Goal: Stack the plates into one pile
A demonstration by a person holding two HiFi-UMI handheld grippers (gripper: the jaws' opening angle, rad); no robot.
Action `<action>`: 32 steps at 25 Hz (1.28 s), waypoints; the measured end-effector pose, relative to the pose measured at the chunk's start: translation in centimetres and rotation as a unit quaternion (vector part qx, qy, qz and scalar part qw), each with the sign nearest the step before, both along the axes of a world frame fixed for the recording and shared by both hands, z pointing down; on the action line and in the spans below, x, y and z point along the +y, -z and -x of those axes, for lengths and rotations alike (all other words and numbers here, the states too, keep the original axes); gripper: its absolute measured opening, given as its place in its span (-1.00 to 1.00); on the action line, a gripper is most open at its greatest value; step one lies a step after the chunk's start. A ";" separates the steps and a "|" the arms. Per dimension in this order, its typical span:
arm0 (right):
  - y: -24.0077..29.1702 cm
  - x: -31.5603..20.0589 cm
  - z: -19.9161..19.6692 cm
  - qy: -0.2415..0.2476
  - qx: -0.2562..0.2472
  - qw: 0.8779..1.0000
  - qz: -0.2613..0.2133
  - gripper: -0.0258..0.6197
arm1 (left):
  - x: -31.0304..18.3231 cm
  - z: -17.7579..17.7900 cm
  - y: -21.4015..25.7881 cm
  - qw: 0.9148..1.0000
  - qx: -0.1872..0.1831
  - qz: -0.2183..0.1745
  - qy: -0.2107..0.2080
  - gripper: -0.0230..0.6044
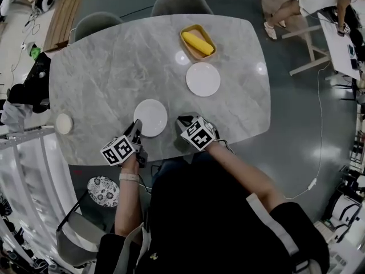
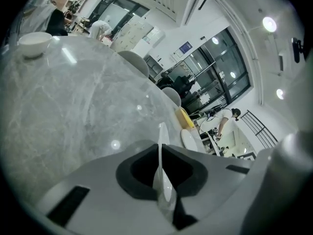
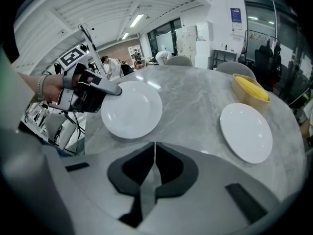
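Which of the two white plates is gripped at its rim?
The nearer plate: the left gripper pinches its rim. The far plate lies free.

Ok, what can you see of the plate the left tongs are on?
The near plate is round, plain white and glossy, ceramic by the look, shallow with a slightly raised rim, and empty. It is by the front edge of the grey marble-look table, apart from the second plate farther back. The left tongs are shut on its rim at the person's left side; in the left gripper view the rim runs edge-on between the jaws. Whether it is off the tabletop I cannot tell.
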State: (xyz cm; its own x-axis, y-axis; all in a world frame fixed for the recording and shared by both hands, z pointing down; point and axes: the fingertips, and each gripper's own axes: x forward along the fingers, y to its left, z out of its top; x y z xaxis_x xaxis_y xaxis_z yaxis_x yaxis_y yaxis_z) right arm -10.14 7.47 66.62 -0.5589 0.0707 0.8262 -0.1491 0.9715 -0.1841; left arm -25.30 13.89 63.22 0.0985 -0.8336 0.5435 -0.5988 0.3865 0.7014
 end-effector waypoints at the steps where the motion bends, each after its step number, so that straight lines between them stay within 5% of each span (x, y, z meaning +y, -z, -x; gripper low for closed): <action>1: 0.1 -0.4 -0.5 -0.003 0.000 1.000 0.000 -0.85 | -0.4 -0.3 0.2 1.000 0.010 -0.006 0.005 -0.86; 5: 0.5 -1.9 -2.3 -0.018 -0.002 1.000 -0.004 -0.85 | -2.5 -2.1 1.4 0.998 0.046 -0.032 0.013 -0.85; 16: 1.0 -7.1 -9.1 -0.079 0.000 0.997 -0.018 -0.85 | -10.6 -7.2 2.8 0.996 0.065 -0.064 -0.025 -0.85; 24: 0.9 -11.3 -15.1 -0.141 0.013 0.990 -0.019 -0.85 | -17.3 -11.3 2.2 0.993 0.076 -0.067 -0.066 -0.85; 32: 0.1 -13.5 -20.0 -0.178 0.028 0.984 -0.008 -0.85 | -21.8 -13.2 1.0 0.993 0.085 -0.058 -0.060 -0.85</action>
State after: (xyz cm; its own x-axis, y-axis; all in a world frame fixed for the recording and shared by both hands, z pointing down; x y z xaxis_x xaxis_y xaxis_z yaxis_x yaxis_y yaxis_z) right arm 9.90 -6.00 66.48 -0.4995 -0.1337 0.8559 -0.4895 0.8588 -0.1515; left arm -12.13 -7.94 62.18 0.2838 -0.8661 0.4114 -0.5047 0.2299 0.8321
